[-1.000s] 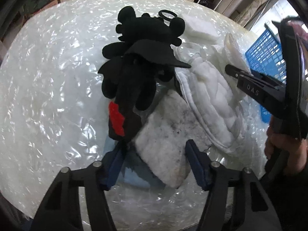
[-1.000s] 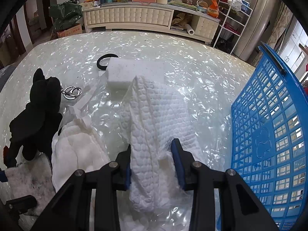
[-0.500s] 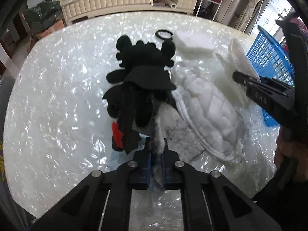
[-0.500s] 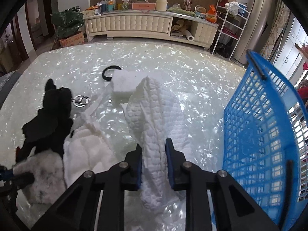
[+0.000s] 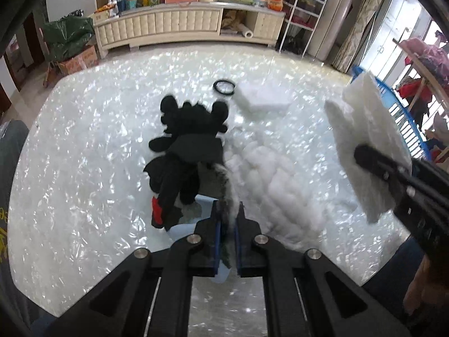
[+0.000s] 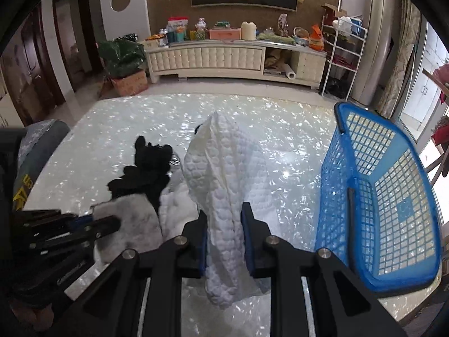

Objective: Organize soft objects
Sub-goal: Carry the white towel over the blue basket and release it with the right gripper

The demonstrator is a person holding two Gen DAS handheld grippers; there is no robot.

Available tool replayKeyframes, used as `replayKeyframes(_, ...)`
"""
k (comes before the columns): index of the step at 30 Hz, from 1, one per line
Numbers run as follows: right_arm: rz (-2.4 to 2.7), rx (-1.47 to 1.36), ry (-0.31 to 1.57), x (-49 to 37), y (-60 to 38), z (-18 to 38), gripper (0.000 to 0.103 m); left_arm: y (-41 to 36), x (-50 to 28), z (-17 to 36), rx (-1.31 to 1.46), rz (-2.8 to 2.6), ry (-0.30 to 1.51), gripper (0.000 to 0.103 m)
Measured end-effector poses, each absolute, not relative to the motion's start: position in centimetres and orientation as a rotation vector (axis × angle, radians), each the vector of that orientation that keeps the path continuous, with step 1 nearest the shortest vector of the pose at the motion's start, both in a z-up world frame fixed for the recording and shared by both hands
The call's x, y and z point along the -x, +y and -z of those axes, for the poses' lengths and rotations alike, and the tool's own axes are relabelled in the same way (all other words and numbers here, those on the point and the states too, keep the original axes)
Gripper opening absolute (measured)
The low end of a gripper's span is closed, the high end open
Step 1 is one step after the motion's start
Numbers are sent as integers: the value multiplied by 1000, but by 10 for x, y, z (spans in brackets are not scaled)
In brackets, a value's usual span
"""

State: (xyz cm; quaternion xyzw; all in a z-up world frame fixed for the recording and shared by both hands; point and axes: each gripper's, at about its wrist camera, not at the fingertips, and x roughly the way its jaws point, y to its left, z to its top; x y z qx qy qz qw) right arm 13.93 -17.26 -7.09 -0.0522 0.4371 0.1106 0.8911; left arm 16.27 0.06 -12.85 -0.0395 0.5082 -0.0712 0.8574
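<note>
- The left gripper (image 5: 228, 219) is pinched narrow on the edge of a grey-and-white fuzzy cloth (image 6: 132, 219), which is raised off the table (image 5: 84, 168) at the gripped end and droops between the pads.
- Risk on this side: the black plush toy (image 5: 185, 151) lies touching the fuzzy cloth, with its red-tipped tail just beside the gripper. If the cloth goes on lifting, I judge it may drag the toy along or flip it, since the two overlap.
- The grip is only on a thin fold; such limp pile could slide out between the pads if it is swung.
- In the middle, a white quilted pad (image 5: 275, 185) lies flat on the table against the toy. A white sponge block (image 5: 262, 101) and a black ring (image 5: 224, 87) sit farther back, untouched.
- The right gripper (image 6: 224, 236) is closed on a white bubble-textured cloth (image 6: 224, 185), held clear of the table; the cloth stands above the fingers and hangs below them.
- Risk here: the hanging tail may catch on the rim of the blue basket (image 6: 393, 185), which stands just to the right, or the loose upper part may flop outside the wall when let go.
- The basket looks empty in the right wrist view, so the sorting seems barely begun.
- Both cloths are soft, light and shapeless; they will fold however they fall.
</note>
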Motion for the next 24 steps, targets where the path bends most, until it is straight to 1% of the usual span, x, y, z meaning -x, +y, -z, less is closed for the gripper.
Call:
replayKeyframes(8,-237,73,850,-120,-192,45,19,-29,-151,88,45,149,970,6)
replayKeyframes(15,-199,55,781,-112,-220,27,19,-70,-149,66,-15,170,917,6)
replayKeyframes(19,-149,50,758,-114,-240,25,19,-93,-153,51,-49,190,875,6)
replayKeyframes(24,-68,15,748,-125,-269,27,19,-122,-169,47,-71,210,876,6)
